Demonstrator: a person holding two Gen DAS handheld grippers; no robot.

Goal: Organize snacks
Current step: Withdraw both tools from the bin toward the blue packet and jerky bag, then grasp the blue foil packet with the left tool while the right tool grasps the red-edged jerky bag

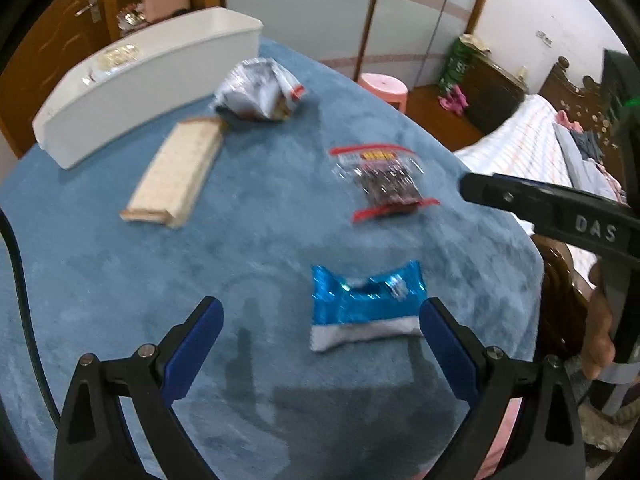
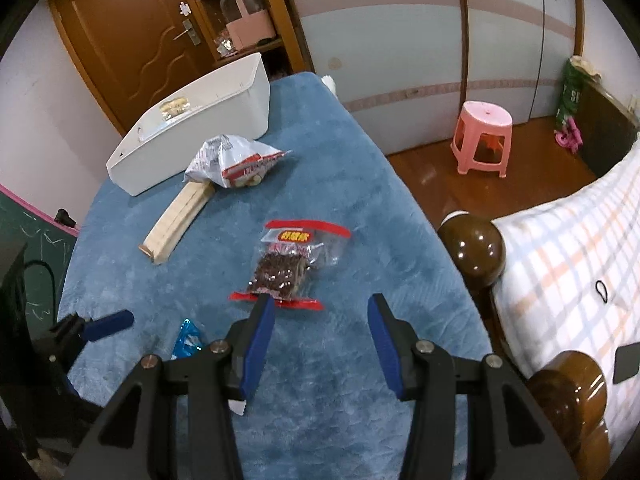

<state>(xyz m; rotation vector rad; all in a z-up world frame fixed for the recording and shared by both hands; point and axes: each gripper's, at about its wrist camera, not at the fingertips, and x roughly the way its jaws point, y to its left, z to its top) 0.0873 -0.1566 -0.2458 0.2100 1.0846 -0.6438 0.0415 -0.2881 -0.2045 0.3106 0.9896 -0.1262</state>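
On the blue cloth lie a blue foil packet (image 1: 366, 306), a clear red-edged bag of dark snacks (image 1: 382, 182), a silver crumpled bag (image 1: 260, 90) and a long beige cracker pack (image 1: 176, 170). My left gripper (image 1: 320, 326) is open and empty; the blue packet lies just ahead, near its right finger. My right gripper (image 2: 320, 320) is open and empty, just short of the red-edged bag (image 2: 290, 266). The blue packet (image 2: 188, 338) peeks out left of it. The silver bag (image 2: 234, 160) and cracker pack (image 2: 178, 220) lie farther back.
A white bin (image 1: 140, 88) stands at the table's far left, also in the right wrist view (image 2: 192, 128), with a small packet inside. A bed with wooden posts (image 2: 472, 250) is on the right. A pink stool (image 2: 482, 138) stands on the floor beyond.
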